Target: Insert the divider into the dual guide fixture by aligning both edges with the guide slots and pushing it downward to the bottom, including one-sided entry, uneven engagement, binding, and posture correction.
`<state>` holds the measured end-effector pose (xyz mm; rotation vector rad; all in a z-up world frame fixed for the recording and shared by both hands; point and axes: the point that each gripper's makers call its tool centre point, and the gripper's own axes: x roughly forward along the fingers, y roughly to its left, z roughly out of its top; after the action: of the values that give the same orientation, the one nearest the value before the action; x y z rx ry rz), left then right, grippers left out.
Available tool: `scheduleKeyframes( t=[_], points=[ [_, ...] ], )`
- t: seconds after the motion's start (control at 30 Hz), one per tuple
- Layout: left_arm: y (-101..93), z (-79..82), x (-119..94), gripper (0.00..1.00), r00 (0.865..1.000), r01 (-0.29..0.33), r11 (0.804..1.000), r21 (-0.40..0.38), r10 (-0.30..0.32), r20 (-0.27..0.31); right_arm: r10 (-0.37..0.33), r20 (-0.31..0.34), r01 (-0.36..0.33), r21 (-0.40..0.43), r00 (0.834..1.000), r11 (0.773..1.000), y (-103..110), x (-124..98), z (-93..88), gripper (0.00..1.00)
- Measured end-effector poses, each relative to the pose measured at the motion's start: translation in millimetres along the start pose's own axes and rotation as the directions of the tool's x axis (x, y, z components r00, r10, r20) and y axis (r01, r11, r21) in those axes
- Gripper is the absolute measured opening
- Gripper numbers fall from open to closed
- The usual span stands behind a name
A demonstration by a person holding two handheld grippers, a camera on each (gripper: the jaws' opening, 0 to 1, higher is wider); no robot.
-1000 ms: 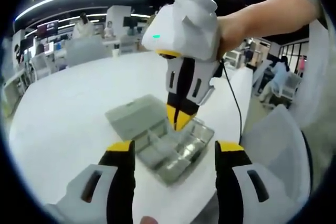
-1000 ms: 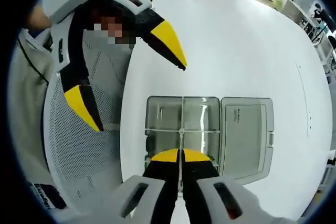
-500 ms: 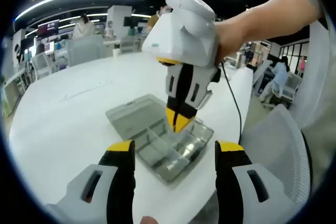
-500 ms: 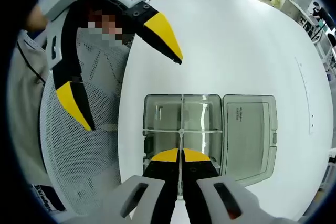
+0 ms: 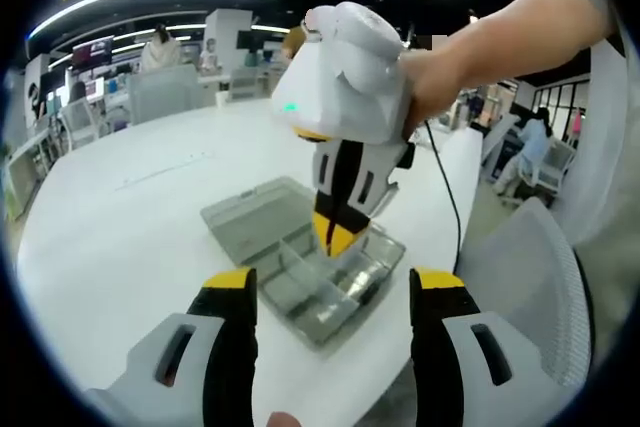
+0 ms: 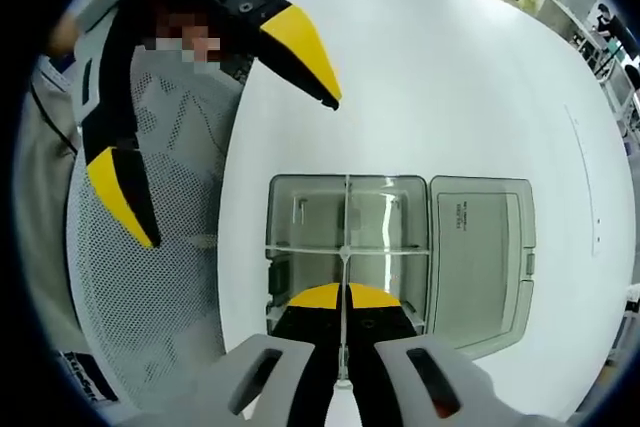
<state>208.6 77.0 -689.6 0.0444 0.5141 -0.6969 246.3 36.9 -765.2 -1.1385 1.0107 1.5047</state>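
A clear plastic compartment box [image 6: 345,237] lies on the round white table [image 6: 450,77], its lid [image 6: 478,252] folded open to the right. My right gripper [image 6: 343,297] is shut on a thin clear divider [image 6: 344,247] that stands edge-on over the box's middle line. In the left gripper view the same box [image 5: 305,267] sits just beyond my left gripper [image 5: 333,292], which is open and holds nothing. The right gripper [image 5: 333,237] points down into the box there, held by a person's hand.
The left gripper [image 6: 200,117] hangs open at the upper left of the right gripper view, over a white mesh chair [image 6: 150,277]. The table edge [image 5: 400,387] runs close behind the box. Desks, chairs and people fill the room's far side [image 5: 150,67].
The right gripper has lowered slightly toward the box with the divider. In the right gripper view the left gripper has drifted left and up.
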Motion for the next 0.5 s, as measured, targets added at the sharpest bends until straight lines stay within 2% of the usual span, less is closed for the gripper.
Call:
scheduleKeyframes(
  t=[0.5],
  points=[
    [-1.0,-5.9,-3.0,0.61,1.000,-0.001,1.000,-0.004,0.001,-0.010,-0.013,-0.016,0.013,-0.009,1.000,1.000,-1.1,8.8,-2.0,0.00]
  ],
)
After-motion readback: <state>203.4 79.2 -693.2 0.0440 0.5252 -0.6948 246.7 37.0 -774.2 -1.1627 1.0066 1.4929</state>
